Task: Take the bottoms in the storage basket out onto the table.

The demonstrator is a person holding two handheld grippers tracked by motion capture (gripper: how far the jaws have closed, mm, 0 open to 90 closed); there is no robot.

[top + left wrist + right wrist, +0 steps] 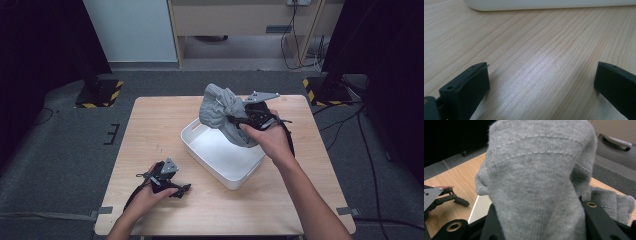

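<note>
The wooden worktop (pixel 150 125) carries a white plastic tub (pixel 222 155), set at an angle near the middle. Above the tub's far corner hangs a bunched grey knitted cloth (pixel 220 107) (its stitched seams run across the right gripper view), lifted clear of the tub floor. The right gripper (pixel 239 119) has its jaws clamped on the cloth. The left gripper (pixel 184 189) rests near the worktop's front edge, jaws spread wide with nothing between them.
</note>
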